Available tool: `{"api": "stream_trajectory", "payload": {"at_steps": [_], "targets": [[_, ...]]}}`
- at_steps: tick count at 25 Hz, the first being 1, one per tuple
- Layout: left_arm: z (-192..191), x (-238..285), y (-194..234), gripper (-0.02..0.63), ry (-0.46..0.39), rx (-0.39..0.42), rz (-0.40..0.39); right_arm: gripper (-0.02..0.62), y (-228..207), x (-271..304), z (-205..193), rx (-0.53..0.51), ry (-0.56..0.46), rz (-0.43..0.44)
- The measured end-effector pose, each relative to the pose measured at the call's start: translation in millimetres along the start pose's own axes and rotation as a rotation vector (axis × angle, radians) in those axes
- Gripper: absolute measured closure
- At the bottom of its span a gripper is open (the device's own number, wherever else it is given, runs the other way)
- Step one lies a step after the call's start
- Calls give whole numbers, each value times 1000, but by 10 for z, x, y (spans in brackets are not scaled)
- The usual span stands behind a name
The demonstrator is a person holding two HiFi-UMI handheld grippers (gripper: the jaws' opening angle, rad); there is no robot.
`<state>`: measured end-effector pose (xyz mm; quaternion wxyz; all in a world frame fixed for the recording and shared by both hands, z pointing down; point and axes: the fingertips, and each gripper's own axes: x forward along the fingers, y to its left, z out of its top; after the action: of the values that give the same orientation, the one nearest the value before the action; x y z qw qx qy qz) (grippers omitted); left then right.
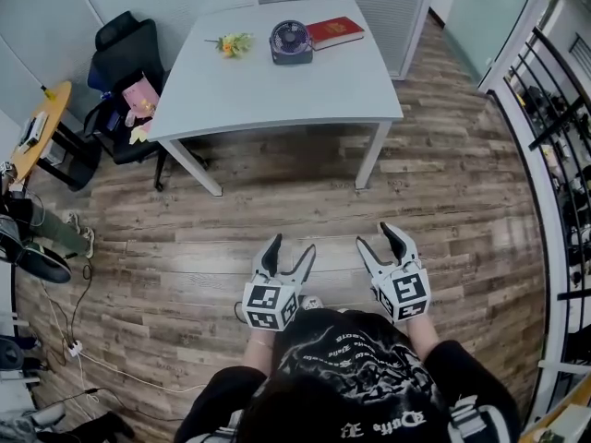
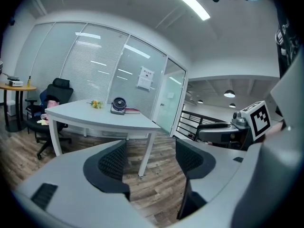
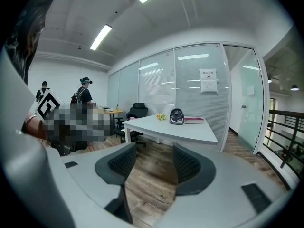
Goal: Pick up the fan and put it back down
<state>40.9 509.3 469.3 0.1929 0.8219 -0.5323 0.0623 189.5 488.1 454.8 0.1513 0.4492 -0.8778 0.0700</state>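
Note:
A small dark blue desk fan (image 1: 290,41) stands upright at the far side of the white table (image 1: 277,90); it also shows as the fan (image 2: 118,106) in the left gripper view and the fan (image 3: 176,116) in the right gripper view. Both grippers hang over the wooden floor, well short of the table. My left gripper (image 1: 288,253) is open with nothing between its jaws. My right gripper (image 1: 380,240) is open too and holds nothing. In the left gripper view the right gripper's marker cube (image 2: 259,120) shows at the right.
A red book (image 1: 335,31) lies right of the fan, and a small bunch of yellow flowers (image 1: 234,43) left of it. A black office chair (image 1: 125,72) stands at the table's left end, near a round wooden side table (image 1: 42,127). A black railing (image 1: 554,127) runs along the right. People stand at the far left in the right gripper view.

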Motion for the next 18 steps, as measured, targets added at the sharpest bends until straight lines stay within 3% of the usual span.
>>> {"api": "stream_trajectory", "payload": {"at_steps": [6, 11, 18], "targets": [[-27, 31, 80, 270, 34, 46, -28, 311, 37, 95, -29, 19, 5, -17], [-74, 32, 132, 270, 31, 66, -4, 296, 52, 151, -108, 36, 6, -8], [56, 249, 201, 270, -15, 28, -1, 275, -95, 489, -79, 42, 13, 62]]}}
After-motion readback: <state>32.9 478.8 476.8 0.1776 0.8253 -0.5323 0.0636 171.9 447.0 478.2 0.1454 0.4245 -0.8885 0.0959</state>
